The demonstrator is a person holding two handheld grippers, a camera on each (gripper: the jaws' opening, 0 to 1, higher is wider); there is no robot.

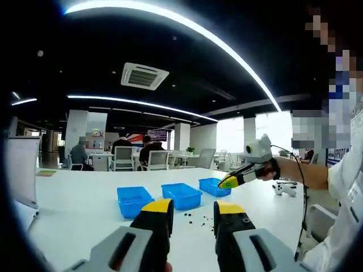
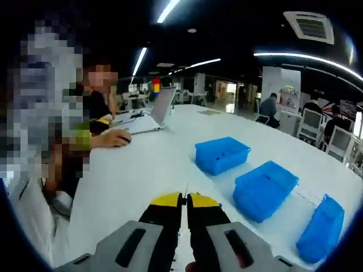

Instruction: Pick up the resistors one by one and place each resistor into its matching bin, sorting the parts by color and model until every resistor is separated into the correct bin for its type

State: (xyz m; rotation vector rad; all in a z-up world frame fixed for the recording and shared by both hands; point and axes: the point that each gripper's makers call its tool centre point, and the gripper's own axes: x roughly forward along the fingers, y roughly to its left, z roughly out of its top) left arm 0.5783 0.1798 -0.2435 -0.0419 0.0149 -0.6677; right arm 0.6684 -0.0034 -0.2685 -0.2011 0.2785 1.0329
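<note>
Resistors [image 1: 195, 220] are seen as small dark specks scattered on the white desk [image 1: 85, 192], just ahead of the left gripper [image 1: 193, 208] and in front of three blue bins [image 1: 181, 195] set in a row. The left gripper is held above the desk with its yellow-tipped jaws parted by a clear gap, and nothing is held between them. The right gripper [image 2: 185, 199] is seen in its own view with its jaws drawn nearly together; a thin pale sliver appears to rise from the slit between the tips, possibly a resistor lead, but it is too fine to be told with certainty. In the left gripper view the right gripper is also seen, raised above the desk near the rightmost bin, gripped by a hand [image 1: 271, 169].

In the right gripper view the three bins lie to the right, well apart from the jaw tips, and a laptop [image 2: 153, 113] stands further back beside another person's hand.

Several risks can be judged from here. A part this slight could be dropped unnoticed if the pinch is relaxed while being carried. Since the parts look alike at this range, the wrong bin could easily be chosen. With the specks lying close together, two could be caught at once, or neighbours scattered, by a low approach.
</note>
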